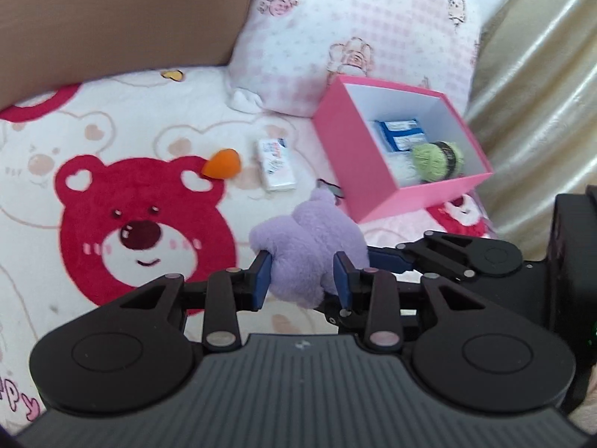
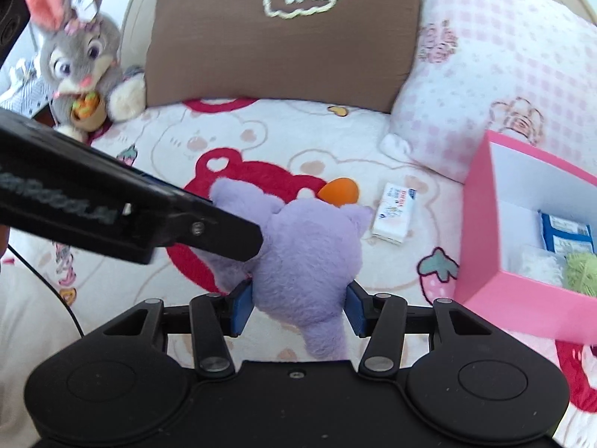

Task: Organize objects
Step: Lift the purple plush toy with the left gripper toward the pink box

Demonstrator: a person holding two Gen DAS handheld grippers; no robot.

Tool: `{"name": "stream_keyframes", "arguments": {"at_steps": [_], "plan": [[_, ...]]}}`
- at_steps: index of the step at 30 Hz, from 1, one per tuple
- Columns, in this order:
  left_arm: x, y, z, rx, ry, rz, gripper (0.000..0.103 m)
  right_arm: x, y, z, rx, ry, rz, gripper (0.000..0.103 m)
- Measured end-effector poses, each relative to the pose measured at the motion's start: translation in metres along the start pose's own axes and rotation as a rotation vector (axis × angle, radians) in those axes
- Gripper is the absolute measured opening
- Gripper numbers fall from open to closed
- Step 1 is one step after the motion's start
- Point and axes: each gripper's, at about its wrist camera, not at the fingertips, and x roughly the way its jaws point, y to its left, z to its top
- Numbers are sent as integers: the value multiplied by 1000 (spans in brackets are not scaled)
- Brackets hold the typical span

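Both grippers pinch the purple plush toy (image 2: 309,261) above the bed (image 1: 156,119): the left gripper (image 1: 302,280) has its fingers pressed into one soft lobe, the right gripper (image 2: 298,311) squeezes the body. The fur is loose and squashy, so if the hands drift apart the toy could stretch or slide out of one grip. Further off, the pink box (image 1: 377,171) already holds green yarn (image 1: 436,156) and blue packets (image 1: 401,132), so the bulky toy may catch the rim or tip it.

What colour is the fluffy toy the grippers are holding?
The plush toy is pale purple, a lilac shade. It shows best in the right wrist view.
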Motion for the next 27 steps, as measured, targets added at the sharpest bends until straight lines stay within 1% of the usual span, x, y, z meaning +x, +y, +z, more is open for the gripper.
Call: {"name": "stream_keyframes", "arguments": {"at_steps": [2, 3, 6, 12, 16, 19, 24, 27], "plan": [[-1, -1, 3, -22, 10, -20, 34, -5, -4, 0, 12, 8, 12, 56], [-2, -3, 4, -24, 11, -16, 34, -7, -6, -1, 15, 12, 20, 55], [-9, -15, 7, 7, -5, -2, 34, -17, -10, 0, 20, 5, 45, 55], [-20, -39, 15, 42, -18, 22, 34, -38, -20, 7, 6, -26, 45, 54], [-27, -57, 22, 80, -21, 20, 34, -51, -28, 12, -5, -39, 31, 54], [-31, -68, 28, 96, -29, 15, 34, -65, -36, 15, -9, -65, 32, 54], [-31, -90, 36, 140, -36, 14, 34, -81, -48, 21, -29, -92, 3, 54], [-28, -104, 39, 170, -43, 19, 36, -87, -56, 25, -48, -103, -23, 54]]}}
